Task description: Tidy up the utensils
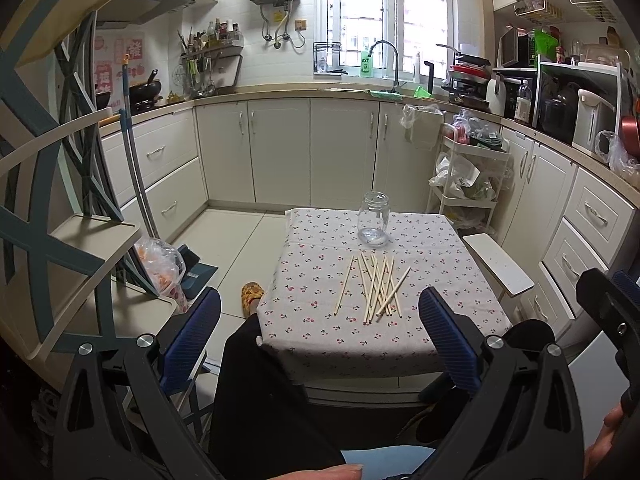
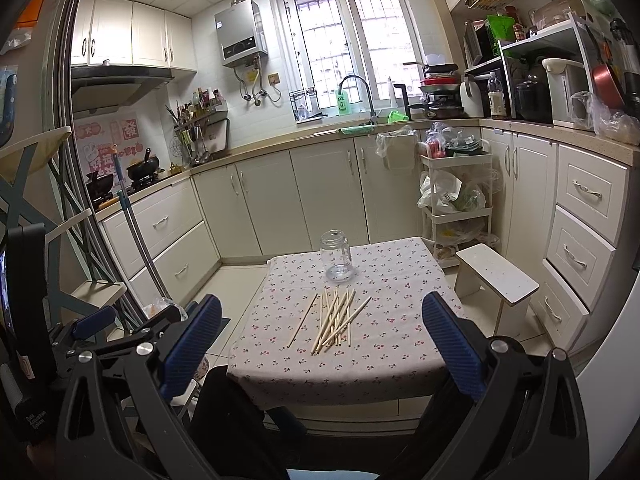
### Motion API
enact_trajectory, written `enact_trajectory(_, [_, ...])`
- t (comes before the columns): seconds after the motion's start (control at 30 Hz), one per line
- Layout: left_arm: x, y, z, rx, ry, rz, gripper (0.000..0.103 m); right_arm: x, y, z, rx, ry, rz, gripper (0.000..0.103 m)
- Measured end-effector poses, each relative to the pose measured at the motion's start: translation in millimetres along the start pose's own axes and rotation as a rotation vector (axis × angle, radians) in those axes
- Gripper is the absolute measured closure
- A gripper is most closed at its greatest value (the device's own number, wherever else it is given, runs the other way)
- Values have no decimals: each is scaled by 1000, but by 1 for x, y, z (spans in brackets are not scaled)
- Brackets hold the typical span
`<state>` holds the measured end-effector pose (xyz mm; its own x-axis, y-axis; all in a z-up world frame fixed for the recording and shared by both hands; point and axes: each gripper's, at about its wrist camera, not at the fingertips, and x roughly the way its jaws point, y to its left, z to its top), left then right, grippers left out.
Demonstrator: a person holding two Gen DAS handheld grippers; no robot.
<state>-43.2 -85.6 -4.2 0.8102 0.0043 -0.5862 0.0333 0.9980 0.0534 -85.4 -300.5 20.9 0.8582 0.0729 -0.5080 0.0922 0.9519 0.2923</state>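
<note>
Both tools [image 1: 320, 336] [image 2: 322, 340] wide open, empty

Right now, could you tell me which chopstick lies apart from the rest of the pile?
The leftmost chopstick lies alone on the tablecloth, separated by a clear gap from the overlapping pile in front of the glass jar.

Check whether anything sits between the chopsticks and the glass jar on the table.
Nothing visible does. The chopsticks lie loose on the cherry-print tablecloth, and the open glass jar stands upright just beyond their far ends, with only bare cloth between. Both claws, left claw and right claw, are open and short of the table.
</note>
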Motion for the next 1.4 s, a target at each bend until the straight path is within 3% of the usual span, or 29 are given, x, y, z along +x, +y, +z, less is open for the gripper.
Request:
enact_trajectory(0.53, [-4,-2,-2,5,41,-45,8,12,7,-8,-9,32,-2,6])
enact_trajectory(0.77, [24,13,-8,-66,140,-101,8,51,-15,-11,9,107,-5,6])
enact_trajectory(0.9, [35,25,-7,-116,96,-103,8,81,-28,-14,29,174,-9,6])
enact_trajectory(1.03, [79,25,-10,-88,159,-79,8,125,-40,-22,46,251,-27,6])
enact_trajectory(1.13, [134,27,-13,-82,259,-55,8,167,-51,-29,57,313,-41,6])
enact_trajectory(1.27, [195,26,-14,-69,293,-40,8,224,-67,-35,49,349,-76,7])
enact_trajectory(1.3, [213,24,-14,-53,310,-42,8,239,-69,-39,63,373,-76,8])
enact_trajectory(1.4, [259,10,-13,2,330,-17,8,286,-84,-48,85,443,-79,28])
